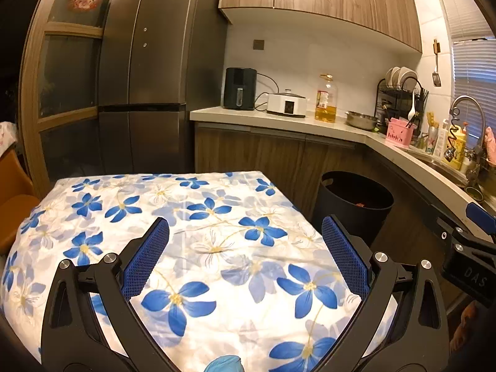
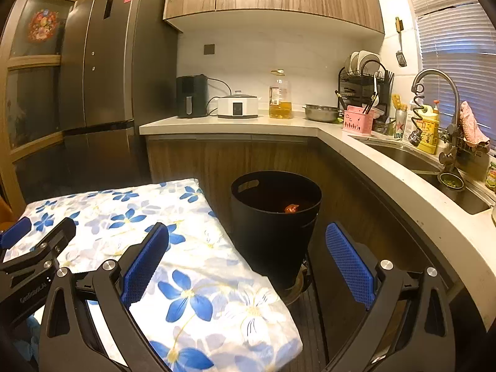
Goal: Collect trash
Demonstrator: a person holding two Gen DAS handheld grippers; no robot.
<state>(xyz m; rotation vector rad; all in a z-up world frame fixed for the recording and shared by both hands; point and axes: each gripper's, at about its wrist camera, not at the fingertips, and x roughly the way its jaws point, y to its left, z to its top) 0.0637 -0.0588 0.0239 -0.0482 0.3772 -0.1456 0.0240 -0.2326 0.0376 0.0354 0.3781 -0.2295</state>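
In the left wrist view, the left gripper hovers with its blue-padded fingers spread wide and nothing between them, above a surface covered by a white cloth printed with blue flowers. Past the far right corner of that surface stands a round black plastic trash bin, on the floor in front of the wooden lower cabinets; a small orange-red scrap is just visible inside it. The right gripper shows at the right edge, seen from the side

In the right wrist view, the right gripper is likewise spread wide and empty, held over the right edge of the flowered cloth and the floor beside it. The black bin stands just ahead, close beside the surface, and a crumpled orange-red piece of trash lies inside it. The left gripper enters from the left above the cloth
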